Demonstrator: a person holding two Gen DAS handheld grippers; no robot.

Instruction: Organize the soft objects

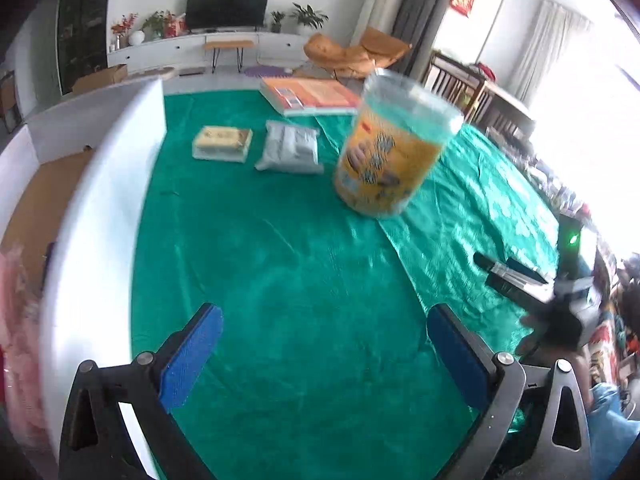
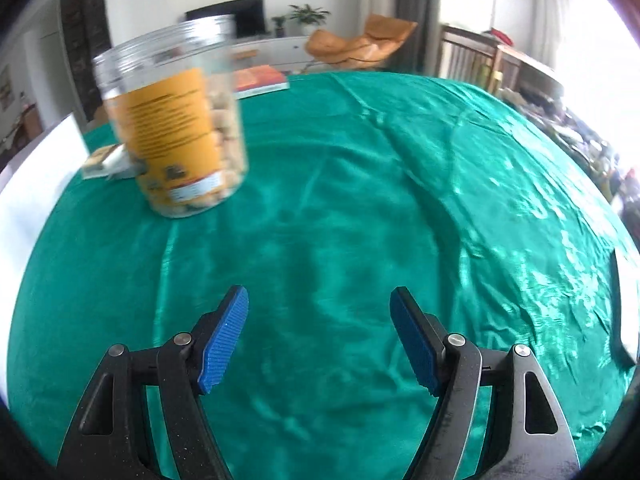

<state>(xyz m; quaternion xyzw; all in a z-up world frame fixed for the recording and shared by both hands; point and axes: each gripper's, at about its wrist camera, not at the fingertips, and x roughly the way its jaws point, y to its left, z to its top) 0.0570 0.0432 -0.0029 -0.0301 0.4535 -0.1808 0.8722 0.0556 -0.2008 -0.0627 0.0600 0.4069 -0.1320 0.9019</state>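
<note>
Claws: left claw (image 1: 324, 344) and right claw (image 2: 320, 336) both stand apart, blue pads gripping nothing, over bare green satin cloth (image 1: 280, 280) on the tabletop.
Task items: grey soft plastic mailer pouch (image 1: 290, 147) lies flat at the far middle of the cloth; beside it, to its left, a small clear-wrapped pale block with a tan top (image 1: 222, 143), softness uncertain. Both well apart from either claw.
Likely destination: white-walled cardboard box (image 1: 100, 184) at the left edge, a judgement only; something pink (image 1: 16, 320) shows blurred at its near end.
Obstruction: tall clear plastic jar with an orange label (image 1: 390, 148), apparently lidless and holding pale chunks, stands between the right claw and the pouch.
Risk: a reach from the right could knock the jar and spill it; slippery cloth may bunch and drag the pouch.
Surroundings: orange-covered book (image 1: 312, 94) at the far edge; black device with a green light (image 1: 572, 240) at right.
</note>
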